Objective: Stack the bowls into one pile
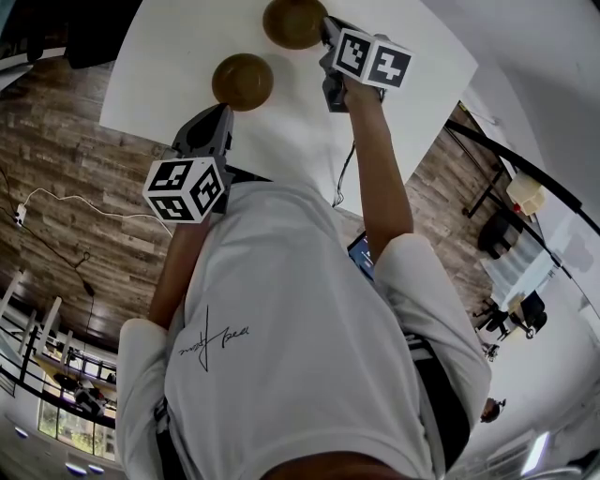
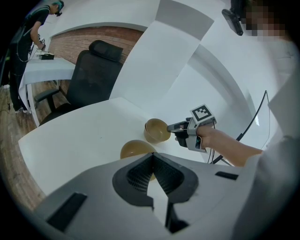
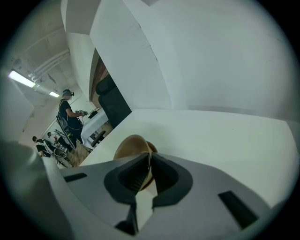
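Two brown bowls show at the top of the head view, against the white desk (image 1: 178, 56): the near bowl (image 1: 242, 81) rests left of centre, and the far bowl (image 1: 294, 22) is at the upper edge. The right tongs (image 3: 149, 156) are clenched on the far bowl's thin rim, and that bowl is tilted toward them. The left tongs (image 2: 152, 155) are clenched with nothing between them, just beside the near bowl.

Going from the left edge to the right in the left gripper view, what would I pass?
standing person → black office chair → nearer bowl → farther bowl → right gripper, its jaws on that bowl's rim
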Tool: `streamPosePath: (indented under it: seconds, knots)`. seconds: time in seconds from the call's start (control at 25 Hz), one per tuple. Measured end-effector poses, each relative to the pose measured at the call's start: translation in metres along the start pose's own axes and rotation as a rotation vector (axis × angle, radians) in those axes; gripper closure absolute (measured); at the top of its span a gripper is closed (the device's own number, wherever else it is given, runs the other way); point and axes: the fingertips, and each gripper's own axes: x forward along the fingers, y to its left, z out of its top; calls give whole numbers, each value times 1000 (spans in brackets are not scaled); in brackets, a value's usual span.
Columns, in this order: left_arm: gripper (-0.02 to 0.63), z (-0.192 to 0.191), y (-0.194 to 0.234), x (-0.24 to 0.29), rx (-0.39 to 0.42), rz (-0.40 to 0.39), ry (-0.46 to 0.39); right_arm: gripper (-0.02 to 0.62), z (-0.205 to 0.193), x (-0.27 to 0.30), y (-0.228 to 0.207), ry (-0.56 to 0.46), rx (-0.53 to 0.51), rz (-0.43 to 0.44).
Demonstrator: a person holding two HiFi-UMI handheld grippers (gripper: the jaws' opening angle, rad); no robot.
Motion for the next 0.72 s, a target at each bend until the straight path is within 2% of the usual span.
streamPosePath:
  seconds: [0.4, 0.6, 0.72]
  knots:
    - [598, -2, 3, 3, -11, 0, 10, 572, -4, 6, -1, 18, -56, -13]
    - [598, -1, 6, 2, -13, 3, 10, 517, -4, 5, -1, 11, -68, -18]
    - [598, -1, 4, 2, -13, 2, 8, 508, -4, 3, 0, 9, -77, -20]
